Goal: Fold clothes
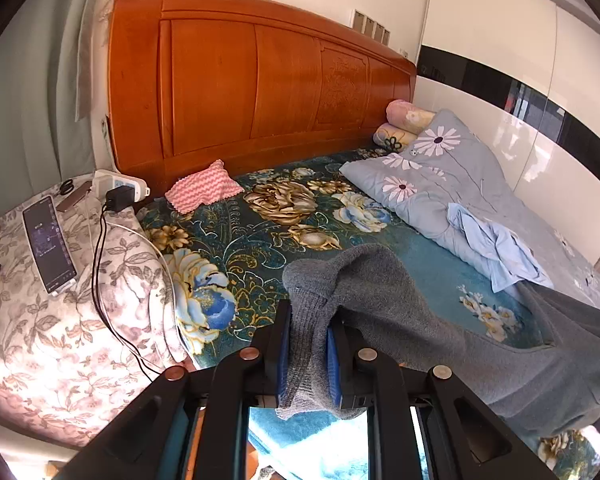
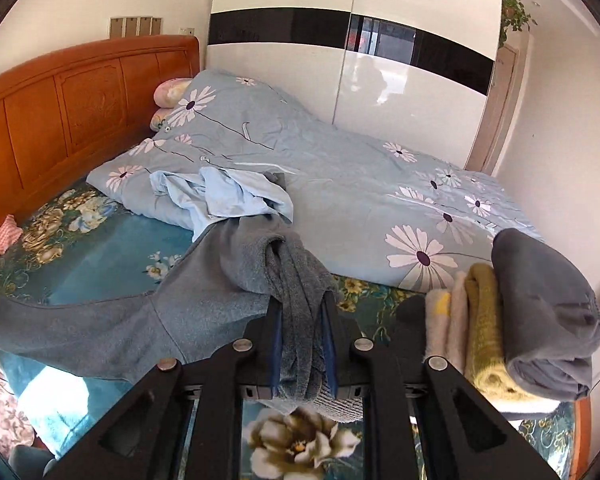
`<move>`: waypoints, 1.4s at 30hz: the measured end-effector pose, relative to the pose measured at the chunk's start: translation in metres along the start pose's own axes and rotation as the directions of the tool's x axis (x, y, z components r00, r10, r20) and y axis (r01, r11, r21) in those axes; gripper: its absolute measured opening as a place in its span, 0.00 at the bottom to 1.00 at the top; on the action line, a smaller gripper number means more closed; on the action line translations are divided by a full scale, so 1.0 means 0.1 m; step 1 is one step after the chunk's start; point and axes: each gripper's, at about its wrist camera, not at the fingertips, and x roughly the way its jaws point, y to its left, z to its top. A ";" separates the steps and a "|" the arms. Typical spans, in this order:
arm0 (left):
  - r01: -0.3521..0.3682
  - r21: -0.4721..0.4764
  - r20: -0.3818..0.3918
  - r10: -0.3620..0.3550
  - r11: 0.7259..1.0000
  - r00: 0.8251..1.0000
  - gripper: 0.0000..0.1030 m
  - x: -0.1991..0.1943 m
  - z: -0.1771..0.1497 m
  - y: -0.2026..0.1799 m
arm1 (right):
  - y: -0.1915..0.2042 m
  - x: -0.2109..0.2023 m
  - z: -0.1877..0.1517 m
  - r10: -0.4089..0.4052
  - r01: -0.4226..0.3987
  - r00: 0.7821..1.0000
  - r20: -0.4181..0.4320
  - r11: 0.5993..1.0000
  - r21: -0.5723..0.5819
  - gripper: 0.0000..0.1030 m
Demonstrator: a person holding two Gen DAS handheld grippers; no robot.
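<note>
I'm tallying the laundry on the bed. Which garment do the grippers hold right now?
The grey sweater. Both the left gripper and the right gripper are shut on it, while the light blue shirt lies crumpled, untouched, on the duvet.

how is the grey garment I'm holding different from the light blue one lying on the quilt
The grey garment is thick, fuzzy knit; the light blue garment is thin, smooth cloth. The grey one is clamped in the left hand-held gripper and the right hand-held gripper and stretched between them; the blue one lies crumpled, unheld. Both remain unfolded.
</note>
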 end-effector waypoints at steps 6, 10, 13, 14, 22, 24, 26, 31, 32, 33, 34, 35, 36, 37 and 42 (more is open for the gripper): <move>0.017 0.092 -0.183 0.000 0.996 0.983 0.17 0.91 -0.05 -0.45 | -0.23 0.32 -0.68 0.002 0.004 0.975 -0.224 1.000 0.025 0.17; -0.028 0.167 -0.266 0.073 0.986 0.961 0.17 1.41 -0.12 -0.69 | -0.43 0.72 -0.94 0.004 0.030 0.949 -0.314 0.994 0.104 0.17; -0.081 0.173 -0.278 0.127 0.982 0.952 0.17 1.65 -0.05 -0.69 | -0.47 0.90 -0.98 0.010 0.035 0.940 -0.341 0.991 0.127 0.17; -0.097 0.158 -0.282 0.139 0.983 0.949 0.19 1.71 -0.02 -0.66 | -0.49 0.96 -1.00 0.012 0.037 0.937 -0.350 0.990 0.134 0.17; -0.013 0.126 -0.466 0.070 0.992 0.882 0.41 2.24 -0.25 -0.56 | -0.60 1.43 -1.11 0.032 0.054 0.907 -0.420 0.980 0.192 0.19; 0.028 0.064 -0.496 0.007 0.998 0.868 0.56 2.27 -0.35 -0.49 | -0.56 1.51 -1.20 0.032 0.052 0.896 -0.443 0.983 0.176 0.19; 0.069 -0.045 -0.515 -0.083 0.997 0.853 0.60 2.26 -0.42 -0.37 | -0.54 1.55 -1.28 0.028 0.054 0.890 -0.456 0.985 0.165 0.19; 0.085 -0.247 -0.479 -0.198 0.965 0.855 0.62 2.14 -0.44 -0.05 | -0.55 1.46 -1.28 0.028 0.044 0.901 -0.434 0.987 0.155 0.30; 0.084 -0.276 -0.467 -0.210 0.958 0.859 0.63 2.10 -0.44 0.01 | -0.53 1.41 -1.24 0.019 0.042 0.908 -0.419 0.990 0.135 0.31; 0.082 -0.300 -0.457 -0.218 0.951 0.862 0.63 2.07 -0.45 0.07 | -0.51 1.35 -1.20 0.010 0.040 0.915 -0.403 0.993 0.115 0.34; 0.080 -0.320 -0.456 -0.228 0.944 0.860 0.64 2.06 -0.50 0.09 | -0.49 1.27 -1.16 0.006 0.034 0.925 -0.379 0.994 0.100 0.35; 0.078 -0.340 -0.457 -0.238 0.937 0.857 0.64 2.06 -0.56 0.10 | -0.49 1.18 -1.12 0.011 0.025 0.936 -0.351 0.995 0.097 0.40; 0.076 -0.360 -0.459 -0.247 0.930 0.854 0.64 2.05 -0.62 0.11 | -0.48 1.09 -1.09 0.017 0.015 0.946 -0.323 0.995 0.096 0.46; 0.073 -0.380 -0.460 -0.257 0.922 0.850 0.64 2.05 -0.68 0.13 | -0.48 1.00 -1.06 0.030 0.002 0.955 -0.295 0.994 0.106 0.50; 0.059 -0.476 -0.461 -0.306 0.878 0.833 0.64 2.04 -0.99 0.18 | -0.53 0.64 -1.21 0.199 -0.122 0.948 -0.248 0.948 0.293 0.55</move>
